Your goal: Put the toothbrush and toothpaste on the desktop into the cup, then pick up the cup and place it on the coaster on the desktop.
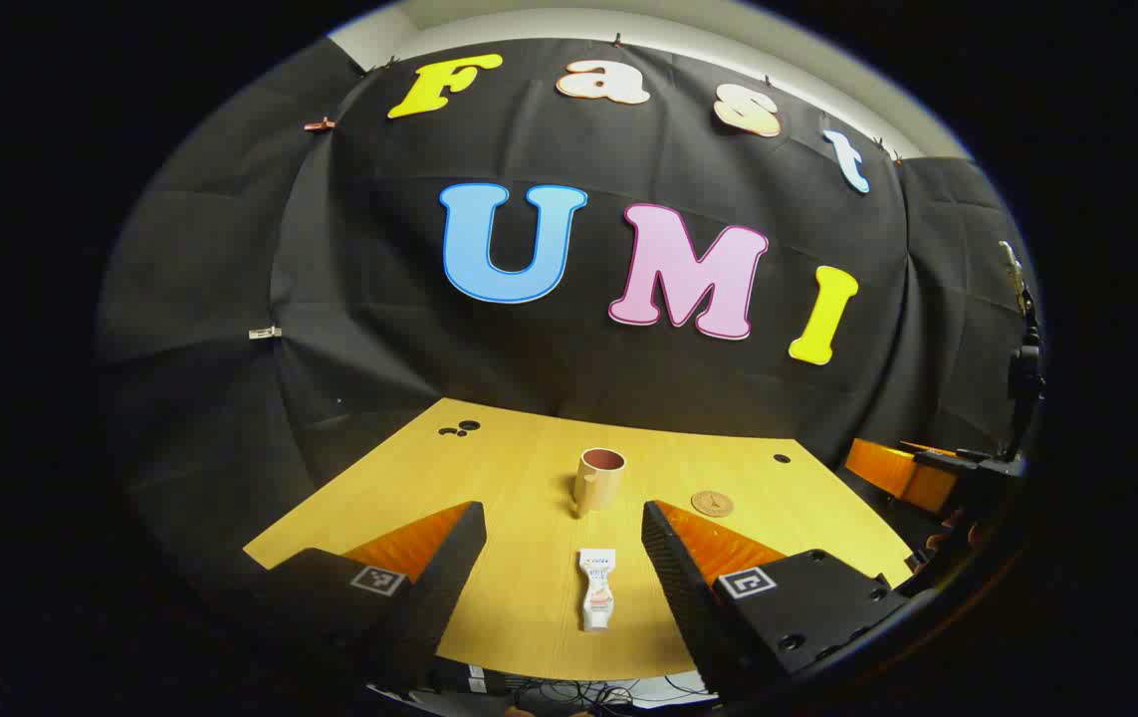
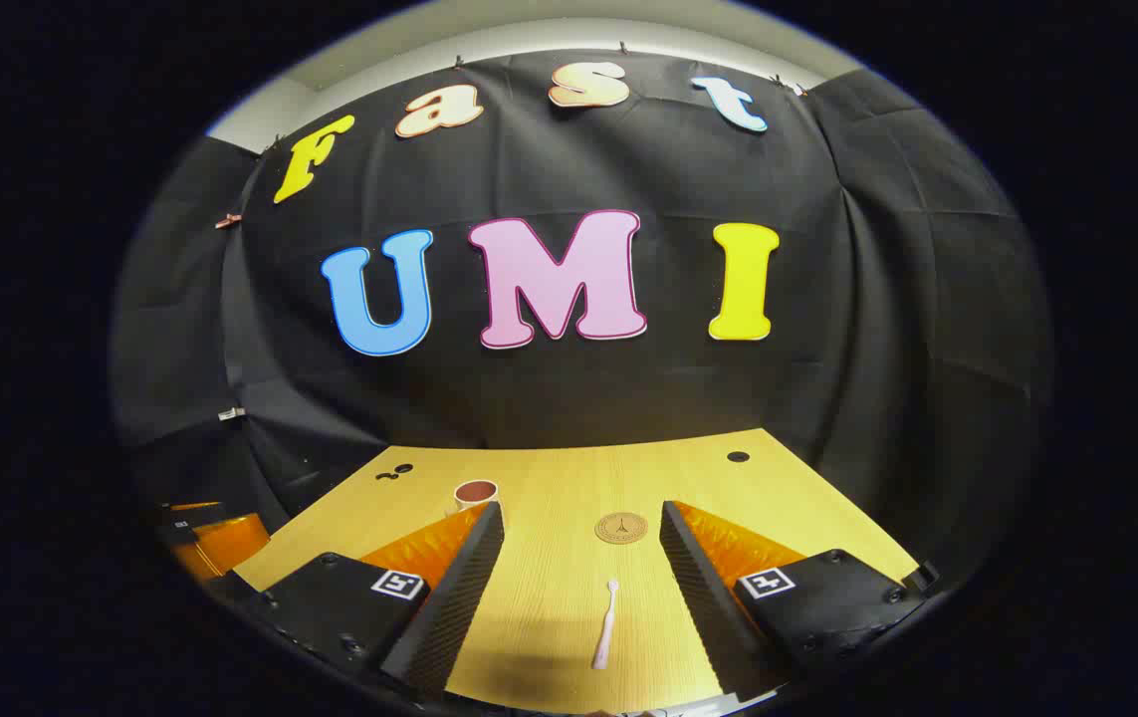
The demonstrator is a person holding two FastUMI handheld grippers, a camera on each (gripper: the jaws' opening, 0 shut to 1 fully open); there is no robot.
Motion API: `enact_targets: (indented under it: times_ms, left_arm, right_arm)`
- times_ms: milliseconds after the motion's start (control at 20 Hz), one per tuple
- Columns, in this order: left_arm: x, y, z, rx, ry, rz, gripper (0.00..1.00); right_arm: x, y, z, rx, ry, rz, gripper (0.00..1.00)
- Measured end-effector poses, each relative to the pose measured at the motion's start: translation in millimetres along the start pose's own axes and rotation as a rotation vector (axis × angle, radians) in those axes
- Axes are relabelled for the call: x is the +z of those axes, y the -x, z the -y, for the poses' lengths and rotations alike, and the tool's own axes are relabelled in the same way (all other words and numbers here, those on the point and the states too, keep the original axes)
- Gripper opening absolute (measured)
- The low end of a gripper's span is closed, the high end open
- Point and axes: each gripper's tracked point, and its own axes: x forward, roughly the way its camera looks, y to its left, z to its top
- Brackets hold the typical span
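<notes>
Both grippers spread wide above the desk's near edge, toothpaste between

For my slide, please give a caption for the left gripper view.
Open left tool above the toothpaste lying on the desktop, cup and coaster behind.

Toothpaste flat nr upright cup; toothbrush flat nr coaster

A: Pale wooden bench, grain running front to back, black cloth wall hanging close behind it.

B: Round holes in the benchtop near its far edge, and cables under the front edge.
</notes>
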Motion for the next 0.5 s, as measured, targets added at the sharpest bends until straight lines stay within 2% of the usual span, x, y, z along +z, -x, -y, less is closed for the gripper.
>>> enact_targets:
  times_ms: [50, 100, 150, 300, 500]
  left_arm:
    - [2.2, -4.8, 2.0, -0.005, -0.001, -0.001, 0.98]
    - [2.0, -8.3, 3.6, -0.009, -0.001, -0.002, 0.93]
    - [2.2, -12.7, 4.9, -0.009, -0.001, -0.007, 0.98]
    - [0.6, -21.9, 10.0, -0.019, -0.01, -0.018, 0.98]
    - [-2.5, -32.0, 17.0, -0.032, -0.028, -0.028, 0.98]
  right_arm:
    - [-2.1, -4.2, 4.2, -0.01, 0.0, -0.01, 0.98]
    - [-3.8, -7.4, 8.7, -0.018, -0.002, -0.016, 0.98]
    - [-4.7, -11.4, 13.5, -0.03, -0.004, -0.022, 0.98]
    - [-8.4, -21.0, 26.0, -0.061, -0.027, -0.039, 0.98]
    - [-10.3, -28.8, 32.0, -0.062, -0.026, -0.048, 0.98]
